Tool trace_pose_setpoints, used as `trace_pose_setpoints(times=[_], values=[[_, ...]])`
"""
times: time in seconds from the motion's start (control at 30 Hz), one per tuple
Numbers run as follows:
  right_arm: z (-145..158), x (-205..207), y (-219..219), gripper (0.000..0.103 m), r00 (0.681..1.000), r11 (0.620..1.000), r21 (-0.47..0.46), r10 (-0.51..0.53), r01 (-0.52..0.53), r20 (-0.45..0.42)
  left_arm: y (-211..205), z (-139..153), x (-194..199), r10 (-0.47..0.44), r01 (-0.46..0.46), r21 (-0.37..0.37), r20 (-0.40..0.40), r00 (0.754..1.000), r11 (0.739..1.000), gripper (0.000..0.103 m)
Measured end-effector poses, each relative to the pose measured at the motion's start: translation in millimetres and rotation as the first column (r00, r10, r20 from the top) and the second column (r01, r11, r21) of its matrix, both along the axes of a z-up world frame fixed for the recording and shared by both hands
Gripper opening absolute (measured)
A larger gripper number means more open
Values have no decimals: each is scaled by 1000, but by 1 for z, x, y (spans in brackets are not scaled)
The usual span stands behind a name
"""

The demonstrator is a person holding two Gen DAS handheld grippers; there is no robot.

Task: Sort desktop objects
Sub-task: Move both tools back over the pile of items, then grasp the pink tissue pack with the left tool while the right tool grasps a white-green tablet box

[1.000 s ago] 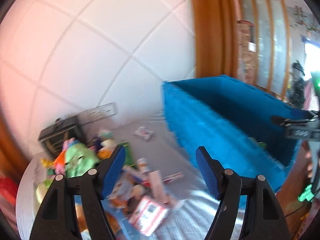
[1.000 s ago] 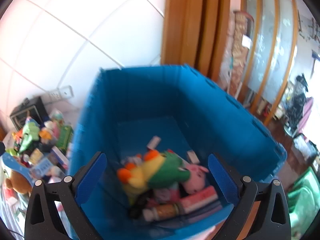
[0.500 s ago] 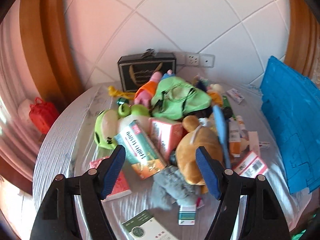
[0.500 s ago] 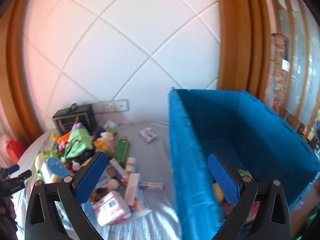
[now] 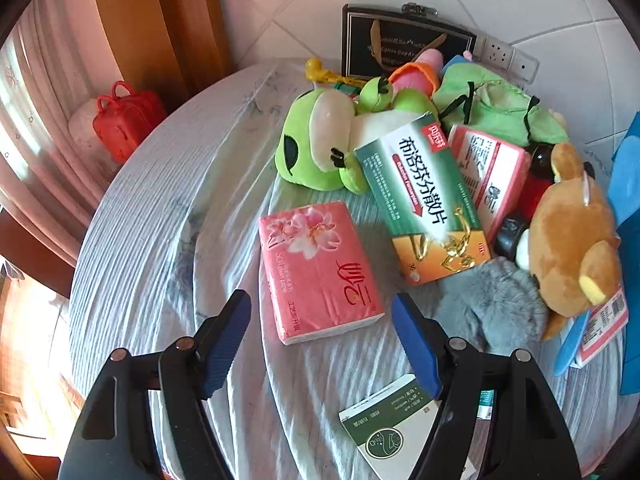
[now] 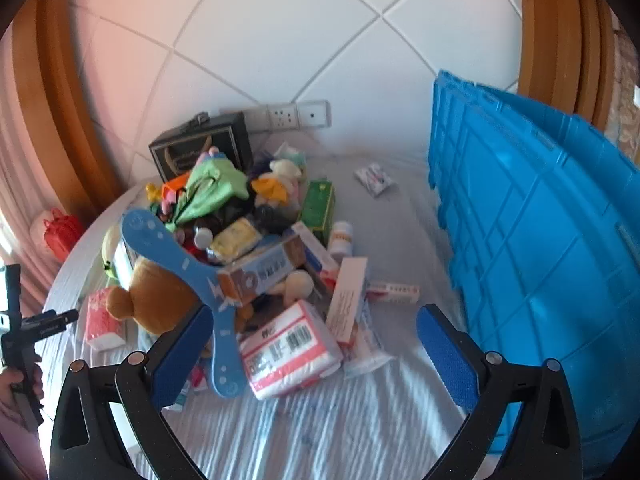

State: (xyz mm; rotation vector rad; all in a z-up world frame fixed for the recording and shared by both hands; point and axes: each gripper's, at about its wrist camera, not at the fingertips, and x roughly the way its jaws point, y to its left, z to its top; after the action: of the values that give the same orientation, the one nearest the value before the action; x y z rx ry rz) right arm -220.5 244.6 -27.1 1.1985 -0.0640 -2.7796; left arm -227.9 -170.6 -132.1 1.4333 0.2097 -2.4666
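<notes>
A pile of toys and boxes lies on the round table's cloth [image 5: 160, 240]. My left gripper [image 5: 322, 340] is open and empty, just above the near end of a pink tissue pack [image 5: 318, 268]. Beyond it are a green medicine box [image 5: 424, 196], a green frog plush [image 5: 320, 140] and a brown bear plush [image 5: 572, 236]. My right gripper [image 6: 314, 354] is open and empty above a red-and-white pack [image 6: 288, 348], with a blue boomerang [image 6: 188, 276] by its left finger. The blue crate [image 6: 540, 248] stands to the right.
A black box [image 6: 204, 148] and a wall socket [image 6: 298, 114] stand at the back by the tiled wall. A red bag [image 5: 126, 118] sits beyond the table's left edge. A green-and-white box [image 5: 390, 426] lies under my left gripper's right finger.
Both grippers have swung left from the blue crate to the pile. My left gripper has dropped closer to the table, over the pink tissue pack. Both stay open.
</notes>
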Motion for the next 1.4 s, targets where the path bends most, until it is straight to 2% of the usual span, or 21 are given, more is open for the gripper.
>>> trace_pose_setpoints(times=[0.2,0.43,0.5,0.6,0.67,0.73,0.77,0.83,0.9,1.0,1.1,1.27,1.4], values=[[-52,-4,-7,103,989,1000,-13,-12,14,148,-11,-29,-25,11,-14,50,71,997,999,72],[-86,-2,-16,103,967,999,1,-40,41,254,-20,-56,-58,4,-15,75,145,989,997,72],[-93,0,-20,103,960,999,7,-44,44,277,-23,-65,-66,11,-20,57,158,987,998,84],[-103,0,-33,103,949,999,10,-38,37,312,-22,-71,-70,-11,5,41,154,988,999,88],[-109,0,-43,103,944,1000,3,-23,23,330,-22,-71,-66,-33,28,39,135,990,999,88],[-118,-1,-60,103,935,1000,-3,5,-5,354,-25,-74,-64,-50,44,48,124,991,998,92],[-123,-2,-70,103,931,1000,-7,23,-22,365,-28,-78,-65,-50,41,73,129,990,996,96],[-132,-2,-90,103,920,998,-18,63,-61,386,-38,-84,-65,-31,7,161,143,989,987,96],[-140,-3,-110,103,910,995,-32,95,-90,404,-43,-82,-59,-23,-3,191,132,991,982,91],[-151,-3,-131,103,894,992,-58,122,-108,430,-39,-77,-40,-68,48,152,126,990,987,89],[-166,-6,-151,103,863,987,-106,160,-124,479,-35,-76,-15,-123,107,124,127,984,986,88],[-183,-10,-180,103,841,988,-111,151,-109,519,-31,-78,18,-182,168,114,130,975,979,87],[-190,-16,-199,103,838,989,-108,146,-104,527,-30,-79,21,-201,188,108,127,971,976,88]])
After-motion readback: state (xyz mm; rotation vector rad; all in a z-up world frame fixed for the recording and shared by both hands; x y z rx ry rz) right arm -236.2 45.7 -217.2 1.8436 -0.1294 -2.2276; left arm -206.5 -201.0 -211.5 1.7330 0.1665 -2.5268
